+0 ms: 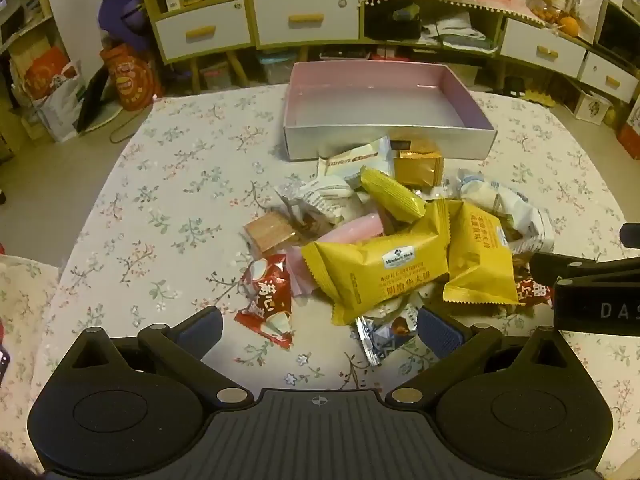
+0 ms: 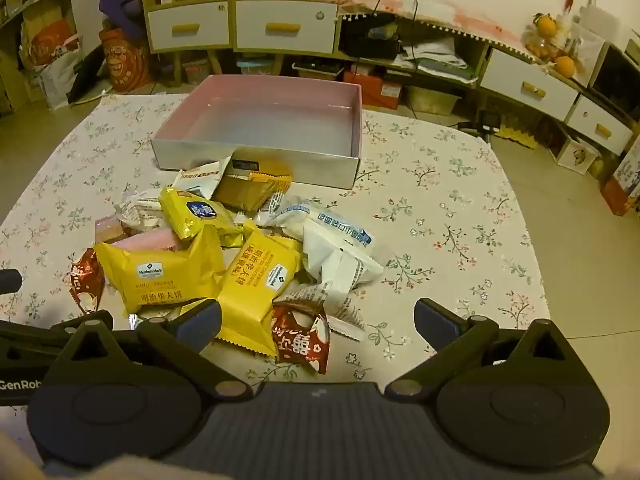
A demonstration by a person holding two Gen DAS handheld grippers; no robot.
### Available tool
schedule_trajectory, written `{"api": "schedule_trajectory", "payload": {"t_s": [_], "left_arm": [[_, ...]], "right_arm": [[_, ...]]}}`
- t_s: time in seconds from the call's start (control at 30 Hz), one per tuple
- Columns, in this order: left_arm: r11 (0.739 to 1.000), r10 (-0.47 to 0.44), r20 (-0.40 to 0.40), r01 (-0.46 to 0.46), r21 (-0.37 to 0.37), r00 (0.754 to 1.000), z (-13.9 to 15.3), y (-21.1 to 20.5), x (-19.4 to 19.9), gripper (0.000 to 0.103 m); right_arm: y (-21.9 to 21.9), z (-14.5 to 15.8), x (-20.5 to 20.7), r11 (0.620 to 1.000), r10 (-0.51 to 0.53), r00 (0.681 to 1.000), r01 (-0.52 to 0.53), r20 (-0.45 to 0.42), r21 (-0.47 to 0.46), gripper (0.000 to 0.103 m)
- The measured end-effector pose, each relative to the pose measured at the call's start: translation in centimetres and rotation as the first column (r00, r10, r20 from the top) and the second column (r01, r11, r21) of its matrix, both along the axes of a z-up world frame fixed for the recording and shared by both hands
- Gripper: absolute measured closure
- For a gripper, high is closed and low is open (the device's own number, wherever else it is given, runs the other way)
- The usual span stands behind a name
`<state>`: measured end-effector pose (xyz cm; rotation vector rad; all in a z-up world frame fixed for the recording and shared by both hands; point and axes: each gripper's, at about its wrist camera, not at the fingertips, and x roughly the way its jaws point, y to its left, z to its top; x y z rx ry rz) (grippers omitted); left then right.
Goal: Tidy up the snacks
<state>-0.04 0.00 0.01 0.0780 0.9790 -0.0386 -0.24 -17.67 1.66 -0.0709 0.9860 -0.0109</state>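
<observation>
Left tongs (image 1: 320, 330) hanging apart, gripping nothing, low over the counter (image 1: 180, 168). A red packet (image 1: 266, 296) is lying just ahead of their left finger. The snack pile (image 1: 400, 240) is sitting ahead, spreading right. The box (image 1: 384, 140) is standing beyond it, touching the far packets. Right tongs (image 2: 318, 322) gaping too; another red packet (image 2: 302, 338) lying between their fingers.

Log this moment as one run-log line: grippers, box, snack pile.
left gripper: open, empty | right gripper: open, empty | box: empty | snack pile: on tablecloth, in front of box
</observation>
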Motion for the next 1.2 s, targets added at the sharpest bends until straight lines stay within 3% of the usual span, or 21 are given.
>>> {"api": "schedule_trajectory", "payload": {"t_s": [1.2], "left_arm": [[1.000,0.014,0.009,-0.014,0.019,1.000,0.14,0.36,-0.13,0.000]], "right_arm": [[0.14,-0.47,0.13,1.000,0.003,1.000,-0.003,-0.012,-0.005,0.000]]}}
